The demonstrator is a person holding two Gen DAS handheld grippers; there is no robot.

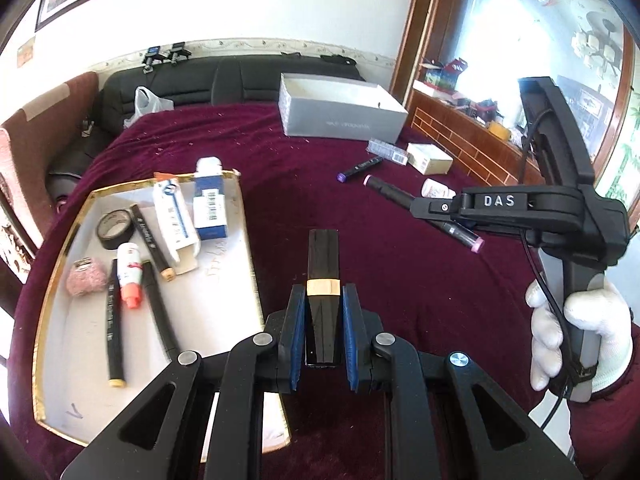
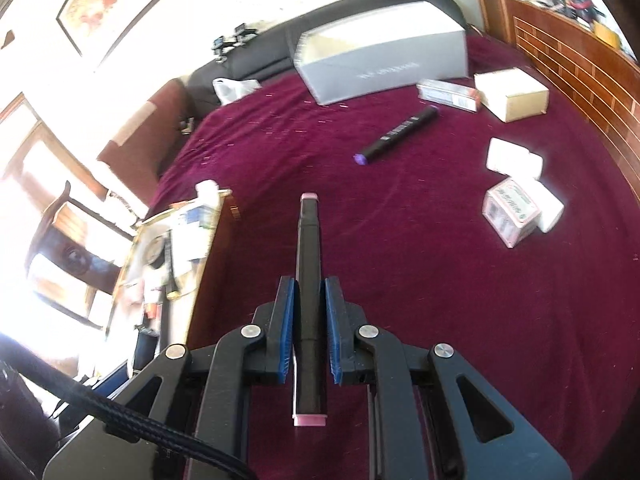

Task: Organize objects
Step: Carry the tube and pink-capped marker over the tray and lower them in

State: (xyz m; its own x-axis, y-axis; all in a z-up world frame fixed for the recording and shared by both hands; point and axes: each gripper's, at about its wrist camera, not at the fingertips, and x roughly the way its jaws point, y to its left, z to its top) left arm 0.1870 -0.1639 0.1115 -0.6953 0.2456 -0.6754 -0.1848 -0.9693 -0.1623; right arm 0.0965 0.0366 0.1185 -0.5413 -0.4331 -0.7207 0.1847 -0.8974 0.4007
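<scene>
My left gripper [image 1: 323,312] is nearly closed, its blue pads clamped on a black rectangular case with a gold band [image 1: 322,276], which sticks out over the maroon cloth [image 1: 304,152] just right of the white tray [image 1: 224,280]. My right gripper [image 2: 310,312] is pinched tight on a black marker with pink ends [image 2: 309,280], held lengthwise between the pads.

Only the left wrist view shows the tray's contents clearly: a roll of dark tape [image 1: 113,229], several black markers, a small red-capped tube [image 1: 130,274], a pink fuzzy item [image 1: 85,281] and a blue-and-white box [image 1: 210,208]. It also shows my white-gloved hand [image 1: 576,336] on the right gripper's handle, which reads "DAS".

The right wrist view blurs the tray but shows what is loose on the cloth: a purple-tipped marker [image 2: 400,134], a cream box [image 2: 512,94], small white boxes [image 2: 516,204] and the grey box [image 2: 384,68], its lettering unreadable.
</scene>
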